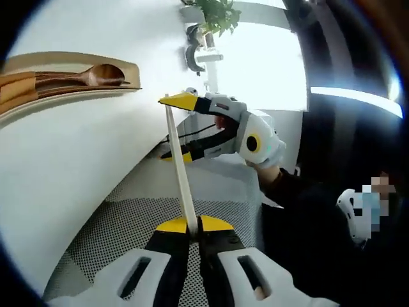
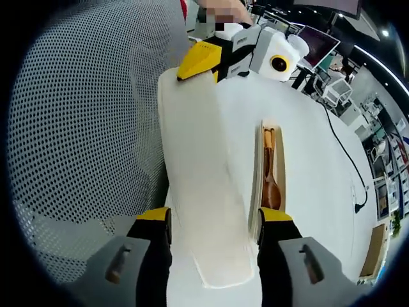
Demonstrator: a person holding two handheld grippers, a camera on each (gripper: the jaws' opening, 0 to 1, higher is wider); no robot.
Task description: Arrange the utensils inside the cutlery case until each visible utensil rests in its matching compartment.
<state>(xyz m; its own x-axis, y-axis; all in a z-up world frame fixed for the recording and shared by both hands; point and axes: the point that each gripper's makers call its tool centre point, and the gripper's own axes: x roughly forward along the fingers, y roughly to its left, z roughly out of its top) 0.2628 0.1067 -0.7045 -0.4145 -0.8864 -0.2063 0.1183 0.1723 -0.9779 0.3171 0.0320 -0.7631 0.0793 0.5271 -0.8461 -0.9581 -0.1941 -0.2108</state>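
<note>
Left gripper (image 1: 192,224) clamped on the near edge of a thin cream panel (image 1: 178,160) — apparently the lid of the cutlery case — seen edge-on, rising away from the jaws. Right gripper (image 1: 172,126) at the far end of the same panel, jaws apart either side of it, upper tip at the top edge, lower tip below; firm contact hard to confirm.

From the right gripper view: right gripper (image 2: 214,224) spread wide, straddling the broad flat face of the panel (image 2: 204,192), pads at or just beside its two long edges. Left gripper (image 2: 199,61) nipping the far corner.

Cutlery case (image 1: 70,80) lying on the white table (image 1: 70,166), a wooden spoon (image 1: 96,75) resting in its tray; same spoon (image 2: 271,185) visible just right of the panel.

Risks: panel held mainly by one narrow pinch — likely to pivot or slip if the right jaws are not actually bearing. Swinging it low could knock the case or hide the spoon.
</note>
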